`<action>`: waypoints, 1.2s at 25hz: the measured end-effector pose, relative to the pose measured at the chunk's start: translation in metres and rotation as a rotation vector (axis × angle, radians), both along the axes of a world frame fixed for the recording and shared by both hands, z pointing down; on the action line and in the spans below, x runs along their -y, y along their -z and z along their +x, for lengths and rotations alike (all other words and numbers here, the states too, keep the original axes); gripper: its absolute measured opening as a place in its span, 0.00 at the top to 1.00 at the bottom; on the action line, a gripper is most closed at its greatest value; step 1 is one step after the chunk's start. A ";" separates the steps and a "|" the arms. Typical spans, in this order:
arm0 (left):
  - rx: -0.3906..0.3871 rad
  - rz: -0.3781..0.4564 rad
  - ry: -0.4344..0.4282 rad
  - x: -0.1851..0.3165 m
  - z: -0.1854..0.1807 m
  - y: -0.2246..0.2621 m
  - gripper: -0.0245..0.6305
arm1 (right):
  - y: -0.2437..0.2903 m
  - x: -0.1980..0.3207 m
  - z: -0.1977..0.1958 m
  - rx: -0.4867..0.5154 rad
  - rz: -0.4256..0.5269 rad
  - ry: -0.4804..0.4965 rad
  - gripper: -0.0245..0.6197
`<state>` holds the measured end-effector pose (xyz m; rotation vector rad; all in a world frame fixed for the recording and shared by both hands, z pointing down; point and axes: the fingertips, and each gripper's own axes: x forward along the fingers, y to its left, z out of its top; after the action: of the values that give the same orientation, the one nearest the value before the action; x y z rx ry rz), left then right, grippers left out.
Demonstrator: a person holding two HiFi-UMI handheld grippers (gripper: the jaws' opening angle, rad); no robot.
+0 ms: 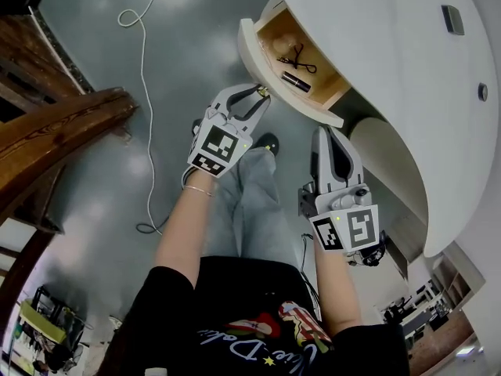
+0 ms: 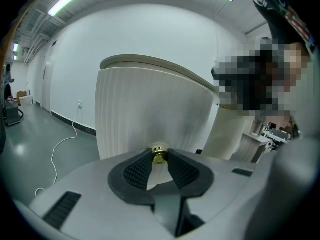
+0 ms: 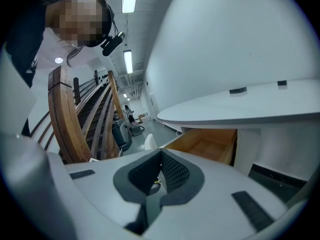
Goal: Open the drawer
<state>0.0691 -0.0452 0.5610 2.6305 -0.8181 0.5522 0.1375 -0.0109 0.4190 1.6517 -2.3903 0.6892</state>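
Plainly, head view: the white curved-front drawer with pale wooden interior [image 1: 258, 61] sits pulled out at upper centre; the left tool [image 1: 261, 92] reaches its front to draw it, the right tool [image 1: 325, 131] idles below. Left gripper view: jaws pinch the small brass knob [image 2: 159, 154], its pull. Right gripper view: jaws closed, empty

Drawer [image 1: 275, 31] interior partly hidden beneath the counter [image 1: 368, 30] top. Dark items [image 1: 296, 80] inside are too small to identify. Brass knob [image 2: 159, 156] is partly covered by the left gripper [image 2: 159, 152] jaws.
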 end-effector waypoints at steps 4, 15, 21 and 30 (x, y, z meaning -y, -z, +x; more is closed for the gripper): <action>0.007 -0.007 -0.003 -0.001 0.000 0.000 0.81 | 0.003 0.000 0.001 0.000 0.000 -0.001 0.97; 0.017 -0.017 -0.024 -0.012 -0.010 0.001 0.82 | 0.011 -0.007 -0.005 -0.035 -0.002 0.015 0.97; 0.020 -0.028 -0.034 -0.019 -0.017 0.002 0.82 | 0.016 -0.009 -0.010 -0.038 0.003 0.012 0.97; 0.022 -0.037 -0.029 -0.036 -0.033 -0.002 0.82 | 0.017 -0.020 -0.022 -0.041 0.004 -0.001 0.97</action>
<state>0.0359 -0.0090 0.5626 2.6104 -0.7705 0.5996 0.1153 0.0089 0.4016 1.6519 -2.3650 0.6448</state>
